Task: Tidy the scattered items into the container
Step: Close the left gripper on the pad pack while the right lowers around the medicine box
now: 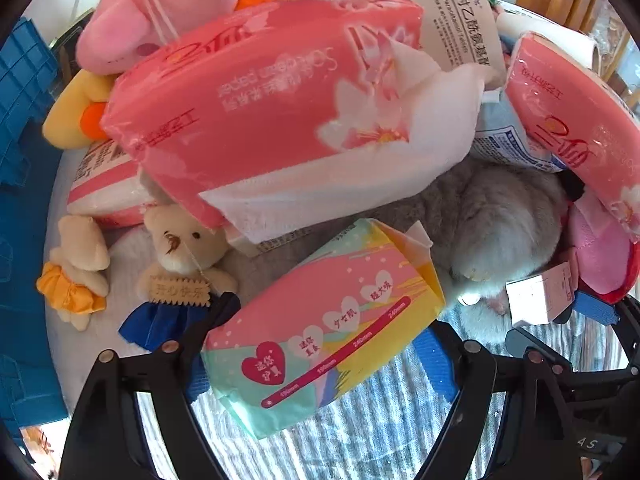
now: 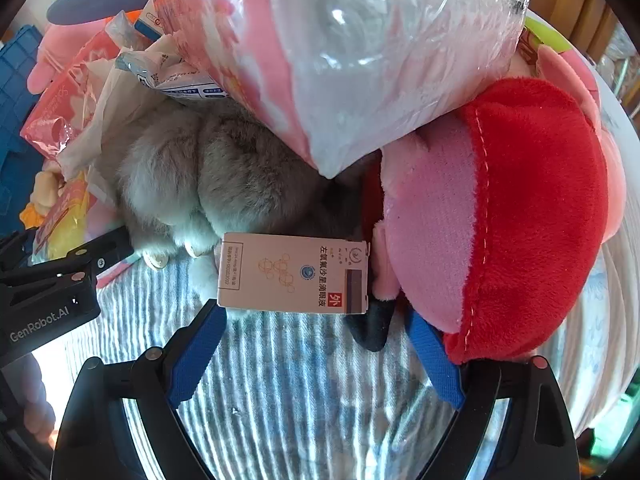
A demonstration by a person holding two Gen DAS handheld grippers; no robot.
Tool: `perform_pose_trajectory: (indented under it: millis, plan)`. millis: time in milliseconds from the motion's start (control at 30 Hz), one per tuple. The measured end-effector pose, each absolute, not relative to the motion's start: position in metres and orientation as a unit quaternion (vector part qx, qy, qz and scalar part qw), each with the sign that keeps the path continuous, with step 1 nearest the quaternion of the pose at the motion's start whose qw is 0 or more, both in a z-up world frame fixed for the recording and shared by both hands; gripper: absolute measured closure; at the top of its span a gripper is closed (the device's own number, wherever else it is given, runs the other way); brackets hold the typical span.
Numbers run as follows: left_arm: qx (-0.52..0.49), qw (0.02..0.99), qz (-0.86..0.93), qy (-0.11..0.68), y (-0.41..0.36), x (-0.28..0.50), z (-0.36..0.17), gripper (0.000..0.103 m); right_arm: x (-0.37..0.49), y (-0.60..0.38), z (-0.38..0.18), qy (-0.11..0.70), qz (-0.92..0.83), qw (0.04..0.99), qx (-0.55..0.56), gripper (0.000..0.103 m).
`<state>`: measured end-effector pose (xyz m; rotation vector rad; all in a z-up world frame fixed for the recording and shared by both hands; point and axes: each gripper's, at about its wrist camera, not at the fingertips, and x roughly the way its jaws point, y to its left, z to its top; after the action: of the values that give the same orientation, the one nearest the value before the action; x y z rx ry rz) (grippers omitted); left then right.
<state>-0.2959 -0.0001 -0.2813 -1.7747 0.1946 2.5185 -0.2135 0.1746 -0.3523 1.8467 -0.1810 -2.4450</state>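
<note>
My right gripper point(image 2: 316, 344) is open, with a blue pad on each finger point(image 2: 198, 354). A small box point(image 2: 294, 274) lies flat just past the tips, on a striped cloth point(image 2: 288, 392). A grey furry toy point(image 2: 208, 176) sits behind the box and touches it. A pink and red plush point(image 2: 512, 216) is on the right, right beside the box. A pink tissue pack point(image 2: 360, 52) leans on top of both toys. My left gripper point(image 2: 48, 292) pokes in from the left.
</note>
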Motion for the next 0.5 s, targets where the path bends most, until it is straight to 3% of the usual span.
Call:
perform_pose_trajectory:
  millis: [167,333,367,467,500]
  plan:
    - [-0.574,0.019,0.818,0.027,-0.008,-0.309,-0.29,0.023,-0.214,0.177,-0.352,-0.061,-0.799,0.037,0.597,0.011]
    - [-0.56,0.018,0.827,0.046,0.0,-0.302,-0.29,0.027,-0.217,0.178,-0.352,-0.062,-0.809,0.028,0.584,0.011]
    - [-0.557,0.019,0.829,0.052,0.002,-0.297,-0.289,0.027,-0.217,0.176,-0.352,-0.057,-0.81,0.025,0.584,0.013]
    - [-0.553,0.026,0.83,0.065,0.008,-0.275,-0.288,0.028,-0.208,0.169,-0.347,-0.027,-0.814,0.032,0.579,0.033]
    - [-0.551,0.028,0.831,0.069,0.011,-0.268,-0.288,0.028,-0.203,0.168,-0.346,-0.03,-0.813,0.049,0.579,0.033]
